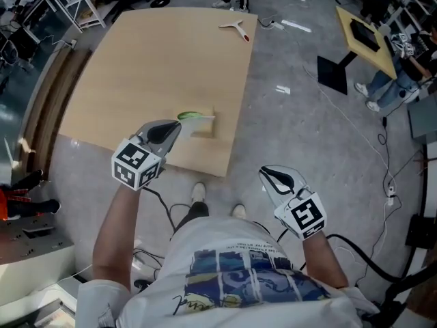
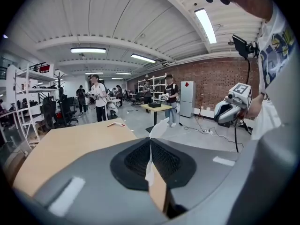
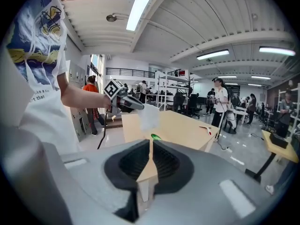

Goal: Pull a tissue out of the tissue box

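Observation:
My left gripper (image 1: 179, 130) is raised over the near right part of the tan table (image 1: 150, 67). It is shut on a white tissue (image 1: 202, 125) that hangs from its tips. In the left gripper view the tissue (image 2: 158, 128) sticks out past the closed jaws. Just behind the tissue a green top (image 1: 190, 115) shows on the table; the rest of the tissue box is hidden. The right gripper view shows the left gripper (image 3: 133, 106), the tissue (image 3: 150, 117) and the green top (image 3: 155, 136). My right gripper (image 1: 266, 175) is off the table over the floor, shut, with nothing held.
A red-and-white handled tool (image 1: 235, 27) lies at the table's far edge. A small wooden table (image 1: 365, 36) stands at the right, with cables (image 1: 382, 149) across the grey floor. Several people stand farther off among shelves.

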